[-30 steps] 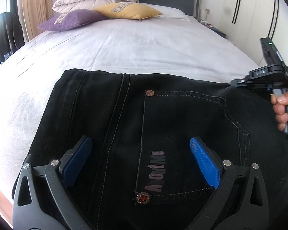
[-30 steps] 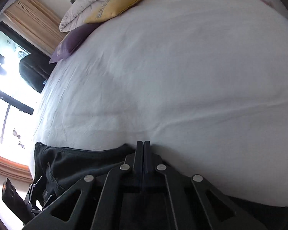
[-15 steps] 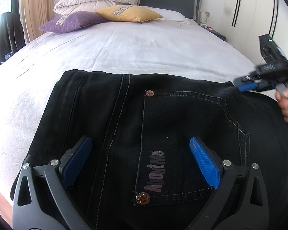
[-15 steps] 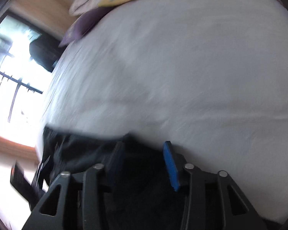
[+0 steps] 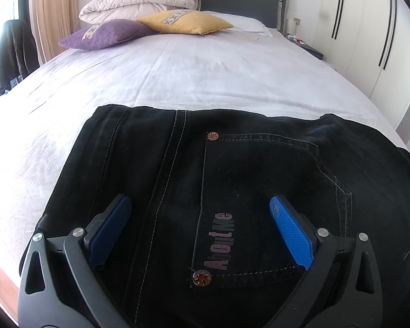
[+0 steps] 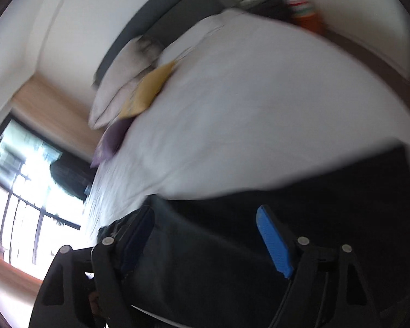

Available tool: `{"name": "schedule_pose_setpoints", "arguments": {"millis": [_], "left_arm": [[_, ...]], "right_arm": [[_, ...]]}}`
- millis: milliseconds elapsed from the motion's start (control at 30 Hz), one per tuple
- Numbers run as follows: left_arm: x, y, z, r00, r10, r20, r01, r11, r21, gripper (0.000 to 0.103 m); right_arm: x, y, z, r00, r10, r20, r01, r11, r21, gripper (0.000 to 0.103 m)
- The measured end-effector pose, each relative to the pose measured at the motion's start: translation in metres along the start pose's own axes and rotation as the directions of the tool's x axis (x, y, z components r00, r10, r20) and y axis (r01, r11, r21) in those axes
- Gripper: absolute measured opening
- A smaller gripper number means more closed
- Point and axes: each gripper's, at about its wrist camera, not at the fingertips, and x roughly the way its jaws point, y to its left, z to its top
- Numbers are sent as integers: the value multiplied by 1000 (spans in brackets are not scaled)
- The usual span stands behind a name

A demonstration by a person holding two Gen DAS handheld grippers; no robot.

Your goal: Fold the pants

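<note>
Left gripper [image 5: 199,218]: poised over the pants, jaws wide, blue pads apart and clamping nothing; denim visible between them.
Pants [image 5: 232,180]: black, folded into a compact stack at the near edge of the bed, back pocket with lettering uppermost.
Right gripper [image 6: 205,235]: jaws just opened and now wide, nothing pinched; dark cloth lying below and between the pads; view blurred.
Task stage: judged late, fold apparently laid down and released.
Risk, fold springing: stiff denim likely to lift or slide open once released, since no pad presses on it.
Risk, snagging: loose right-hand edge of the stack liable to be dragged askew by a pad brushing across it.
Risk, edge of bed: stack close to the near edge; a push toward the camera could send it off.
Bed [image 5: 205,76]: white sheet, bare beyond the stack, nothing obstructing.
Purple pillow [image 5: 106,32]: well apart, near the headboard.
Yellow pillow [image 5: 186,22]: beside the purple one.
Folded duvet [image 5: 139,2]: behind both pillows.
</note>
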Motion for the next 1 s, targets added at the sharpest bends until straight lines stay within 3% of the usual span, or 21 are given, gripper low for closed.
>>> {"name": "schedule_pose_setpoints", "arguments": {"millis": [67, 167, 233, 300, 367, 500, 600, 667, 733, 867, 1000], "left_arm": [[0, 1, 2, 1000, 0, -10, 0, 1000, -10, 103], [-3, 3, 6, 1000, 15, -22, -16, 999, -44, 103], [-13, 9, 12, 994, 106, -6, -106, 988, -112, 102], [-34, 4, 20, 995, 83, 48, -73, 982, -174, 101], [-45, -26, 29, 997, 32, 74, -23, 993, -118, 102], [-37, -103, 29, 996, -85, 21, 83, 994, 64, 102], [-14, -149, 13, 987, -141, -71, 149, 982, 118, 102], [0, -167, 2, 981, -137, -134, 157, 977, 148, 102], [3, -178, -6, 988, -90, -127, 114, 974, 195, 102], [3, -175, -5, 984, -106, -142, 131, 975, 179, 102], [0, -174, -8, 985, -96, -140, 121, 975, 185, 103]], "right_arm": [[-51, -58, -22, 997, -35, 62, 26, 989, 149, 79], [-96, -116, -57, 990, -64, 122, 25, 955, 295, 79], [-112, -143, -77, 988, -83, 133, 29, 931, 364, 81], [-111, -152, -89, 988, -61, 145, -1, 920, 393, 81], [-100, -153, -93, 989, -36, 143, -25, 915, 402, 81], [-81, -161, -95, 994, 23, 110, -70, 893, 445, 81], [-65, -166, -98, 994, 72, 88, -105, 877, 469, 81], [-57, -168, -99, 991, 90, 97, -126, 869, 479, 83], [-59, -178, -102, 986, 119, 116, -161, 849, 504, 83], [-61, -192, -111, 964, 191, 187, -265, 783, 562, 82], [-51, -194, -111, 951, 211, 228, -305, 772, 558, 83]]}}
